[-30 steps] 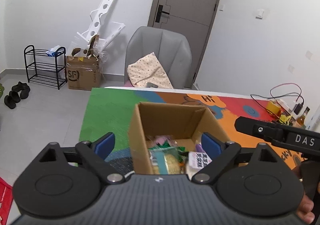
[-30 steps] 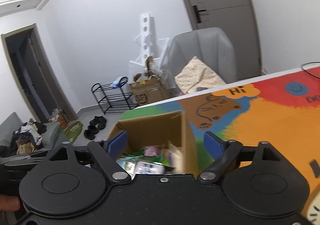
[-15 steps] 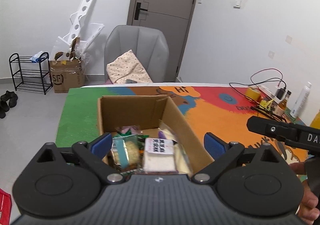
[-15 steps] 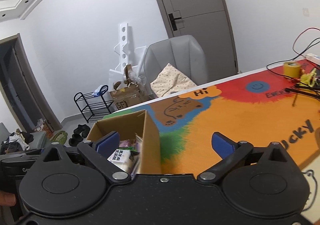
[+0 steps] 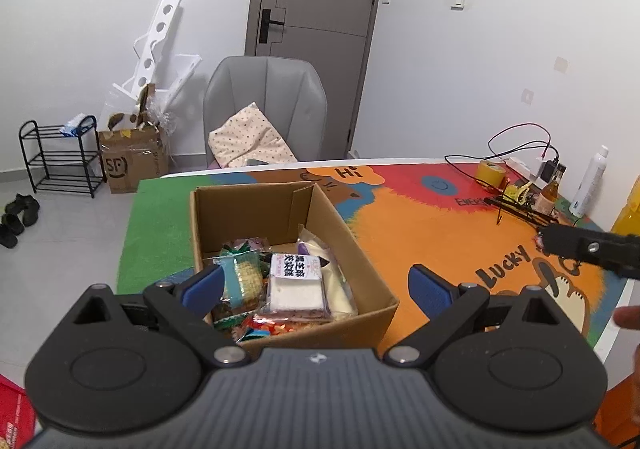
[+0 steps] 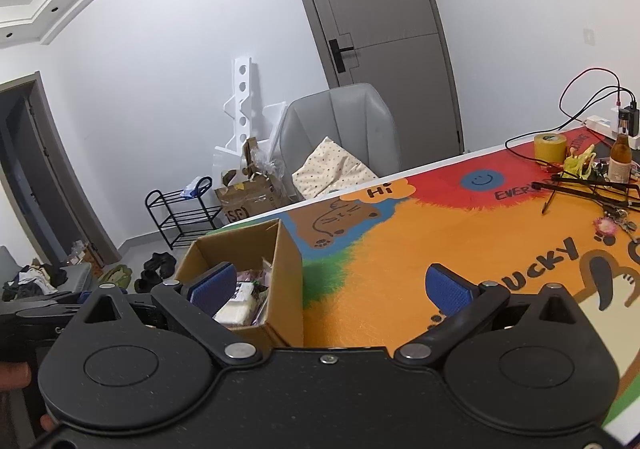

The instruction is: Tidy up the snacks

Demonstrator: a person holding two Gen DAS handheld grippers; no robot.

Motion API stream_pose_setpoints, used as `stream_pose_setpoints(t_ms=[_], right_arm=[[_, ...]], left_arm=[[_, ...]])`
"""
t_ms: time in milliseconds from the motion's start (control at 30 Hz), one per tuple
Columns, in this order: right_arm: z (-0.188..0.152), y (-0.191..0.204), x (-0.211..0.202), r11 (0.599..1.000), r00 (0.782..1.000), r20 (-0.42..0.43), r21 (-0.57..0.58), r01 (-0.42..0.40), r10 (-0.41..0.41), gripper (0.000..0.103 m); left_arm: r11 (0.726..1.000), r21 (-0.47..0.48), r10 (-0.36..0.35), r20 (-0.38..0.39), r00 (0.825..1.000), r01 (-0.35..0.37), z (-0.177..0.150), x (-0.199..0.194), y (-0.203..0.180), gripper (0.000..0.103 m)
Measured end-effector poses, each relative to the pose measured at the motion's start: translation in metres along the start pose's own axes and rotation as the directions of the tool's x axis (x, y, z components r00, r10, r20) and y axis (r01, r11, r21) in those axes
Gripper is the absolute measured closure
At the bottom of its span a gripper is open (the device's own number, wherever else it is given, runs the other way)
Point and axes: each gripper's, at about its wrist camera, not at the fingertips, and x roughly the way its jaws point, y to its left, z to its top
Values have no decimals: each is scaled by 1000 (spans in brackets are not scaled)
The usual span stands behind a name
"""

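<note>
- Snacks (image 5: 280, 281) lie packed in the box (image 5: 372, 281) on the mat (image 5: 440, 233).
- Left gripper (image 5: 316, 285) spread wide, carrying nothing, above the box.
- Right gripper (image 6: 336, 289) likewise gaping, beside it.
- No loose snacks visible; looks nearly finished.

You have a grey chair (image 5: 266, 109) behind the table's far edge, with a dotted cushion (image 5: 250, 141) on its seat. To its left a torn SF carton (image 5: 130, 163) sits beside a black shoe rack (image 5: 58, 161). On the colourful mat (image 5: 420, 225), a yellow tape roll (image 5: 491, 172) lies near tangled cables (image 5: 516, 141) and a white spray bottle (image 5: 588, 185).
</note>
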Motion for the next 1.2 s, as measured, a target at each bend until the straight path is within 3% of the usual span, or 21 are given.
stream_pose_setpoints(t_ms=[467,833,1200], right_arm=[[-17,27,-34,997,1000,-26,-77,-11,9,0],[-30,19,-60,998,999,-19,-55,31,-32,0],[-32,24,-64,997,1000,-13,-79,17,-18,0]], left_arm=[[1000,-10,-27,6,1000,27,-19,-36,9,5],[999,9,-51,31,998,50,-28,-56,11,5],[998,37,-51,55,997,49,-30,-74,17,5]])
